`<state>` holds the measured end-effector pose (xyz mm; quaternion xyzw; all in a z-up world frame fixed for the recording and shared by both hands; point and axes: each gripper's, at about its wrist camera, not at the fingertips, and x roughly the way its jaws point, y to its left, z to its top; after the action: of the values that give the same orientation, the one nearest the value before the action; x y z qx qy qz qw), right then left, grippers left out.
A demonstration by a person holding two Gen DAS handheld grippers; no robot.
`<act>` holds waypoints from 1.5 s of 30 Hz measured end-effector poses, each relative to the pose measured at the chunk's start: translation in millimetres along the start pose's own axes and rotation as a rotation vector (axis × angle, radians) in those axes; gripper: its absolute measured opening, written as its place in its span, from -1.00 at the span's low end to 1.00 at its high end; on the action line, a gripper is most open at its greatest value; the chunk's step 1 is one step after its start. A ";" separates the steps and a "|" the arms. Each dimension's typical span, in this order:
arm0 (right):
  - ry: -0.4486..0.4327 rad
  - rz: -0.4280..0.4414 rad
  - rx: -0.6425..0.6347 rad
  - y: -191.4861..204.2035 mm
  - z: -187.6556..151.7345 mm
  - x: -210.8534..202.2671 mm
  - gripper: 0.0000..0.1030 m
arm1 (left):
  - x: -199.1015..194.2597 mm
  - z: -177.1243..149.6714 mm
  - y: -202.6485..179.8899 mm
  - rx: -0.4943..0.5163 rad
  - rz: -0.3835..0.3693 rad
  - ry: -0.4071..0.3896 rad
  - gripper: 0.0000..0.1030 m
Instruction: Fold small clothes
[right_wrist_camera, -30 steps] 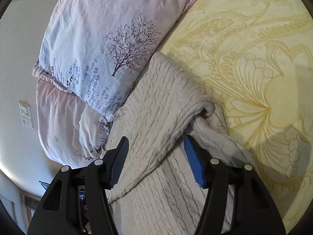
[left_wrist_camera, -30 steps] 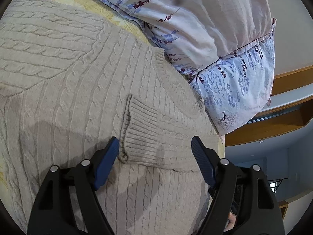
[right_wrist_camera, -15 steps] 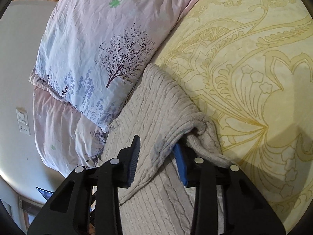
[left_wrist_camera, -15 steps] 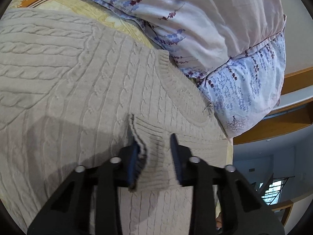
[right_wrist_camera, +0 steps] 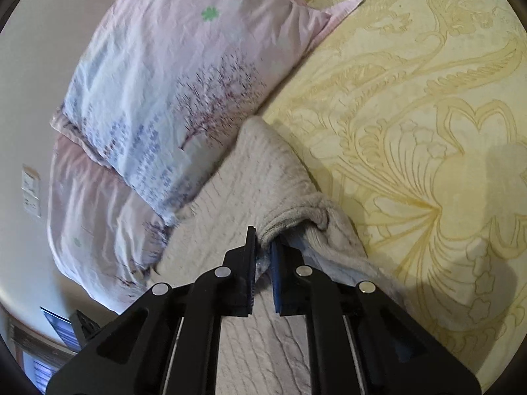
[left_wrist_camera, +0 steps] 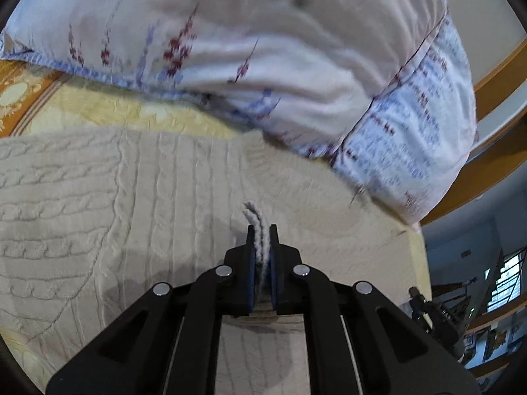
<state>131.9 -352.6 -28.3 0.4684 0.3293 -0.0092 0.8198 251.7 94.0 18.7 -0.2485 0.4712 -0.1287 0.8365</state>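
Gripping the sweater [left_wrist_camera: 138, 204] low in both frames, left gripper [left_wrist_camera: 262, 250] clamped on its cuff and right gripper [right_wrist_camera: 262, 256] on a folded edge, calls for lifting evenly across the bed [right_wrist_camera: 411, 115].

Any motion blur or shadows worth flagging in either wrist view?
Left wrist: pillow print smeared, sweater cables softened, left gripper sharp. Right wrist: pillow tree print streaked, a soft shadow on the bedspread, right gripper sharp.

chunky cable-knit wool-looking sweater [left_wrist_camera: 98, 197], matte black plastic grippers [left_wrist_camera: 262, 230] with shiny metal rivets, crinkly cotton pillow [right_wrist_camera: 171, 75], embossed yellow bedspread [right_wrist_camera: 428, 115]
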 end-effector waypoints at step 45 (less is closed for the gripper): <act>0.092 0.016 -0.315 68.1 -58.7 -2.7 0.39 | -209.0 -55.7 219.2 -0.554 0.175 -0.311 0.18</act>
<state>120.6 -269.8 4.8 0.3365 0.3600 0.0704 0.8673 90.8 356.4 28.3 -0.4418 0.3743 0.1162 0.8069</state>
